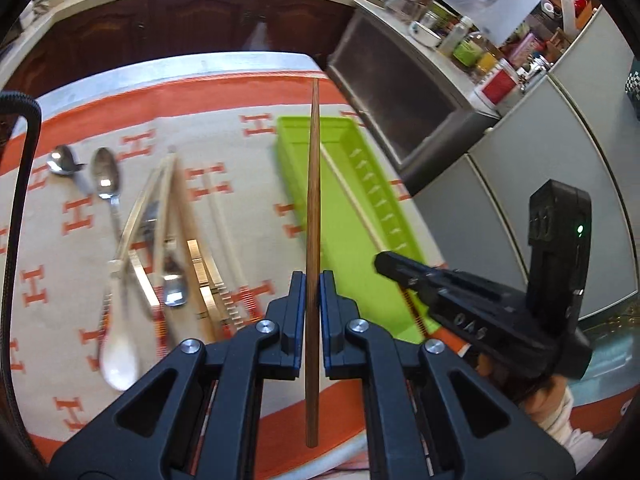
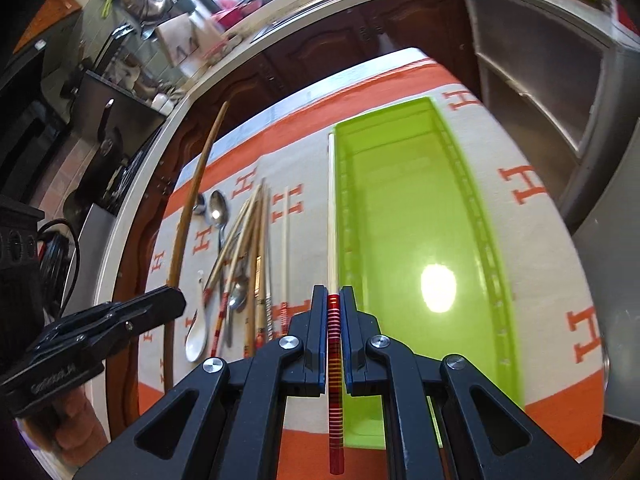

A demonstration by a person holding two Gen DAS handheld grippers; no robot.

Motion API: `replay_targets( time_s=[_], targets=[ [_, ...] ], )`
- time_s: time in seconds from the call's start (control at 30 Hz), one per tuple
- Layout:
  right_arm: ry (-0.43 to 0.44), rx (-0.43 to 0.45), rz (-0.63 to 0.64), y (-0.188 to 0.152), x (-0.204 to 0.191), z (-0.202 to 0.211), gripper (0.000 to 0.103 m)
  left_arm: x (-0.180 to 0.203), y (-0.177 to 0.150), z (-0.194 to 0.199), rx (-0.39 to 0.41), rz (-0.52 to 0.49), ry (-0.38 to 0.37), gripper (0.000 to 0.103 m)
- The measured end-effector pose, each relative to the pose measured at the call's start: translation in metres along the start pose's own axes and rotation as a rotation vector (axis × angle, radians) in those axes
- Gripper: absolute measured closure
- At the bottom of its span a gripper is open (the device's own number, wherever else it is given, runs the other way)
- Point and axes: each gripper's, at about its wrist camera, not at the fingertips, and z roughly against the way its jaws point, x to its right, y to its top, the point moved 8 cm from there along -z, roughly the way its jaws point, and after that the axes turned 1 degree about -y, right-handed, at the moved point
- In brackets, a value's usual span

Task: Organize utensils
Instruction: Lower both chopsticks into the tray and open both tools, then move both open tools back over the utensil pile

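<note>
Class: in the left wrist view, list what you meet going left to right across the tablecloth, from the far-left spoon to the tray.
Small metal spoon → larger metal spoon → lone white chopstick → brown wooden chopstick held in the left tool → green tray.

Bright daylight fills both views. A round white glare spot sits on the floor of the green tray (image 2: pixel 400 240) in the right wrist view, and the metal spoons (image 1: pixel 105 174) carry small highlights. Fisheye distortion bows the worktop (image 1: pixel 224 60) edge and cabinets, with dark vignetting in the corners. Background clutter is smeared and soft; motion blur streaks the utensils.
</note>
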Motion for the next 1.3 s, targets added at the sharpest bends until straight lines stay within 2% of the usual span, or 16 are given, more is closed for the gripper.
replay_targets(
  time_s=[0.17,0.37,0.5,0.57,0.83,0.97,1.3],
  targets=[
    [-0.047,0.021,-0.045,0.003,0.037,0.007,0.097,0.031,0.009,-0.042,-0.031,0.001,-0.012,0.098],
    [-0.104,0.049,-0.052,0.008,0.064,0.008,0.096,0.027,0.009,-0.086,-0.068,0.030,0.011,0.098],
    [-0.122,0.065,-0.068,0.010,0.070,0.008,0.071,0.021,0.008,-0.102,-0.086,0.055,0.029,0.098],
    [-0.123,0.080,-0.073,0.011,0.073,0.010,0.069,0.018,0.006,-0.106,-0.099,0.057,0.050,0.098],
    [-0.143,0.092,-0.037,0.000,0.058,0.018,0.069,0.017,-0.005,-0.095,-0.100,0.021,0.064,0.098],
    [-0.146,0.094,-0.016,-0.008,0.049,0.022,0.069,0.011,-0.013,-0.085,-0.104,0.038,0.063,0.098],
    [-0.125,0.064,0.028,-0.023,0.028,0.017,0.068,-0.013,-0.033,-0.048,-0.060,0.023,0.167,0.098]
  ],
)
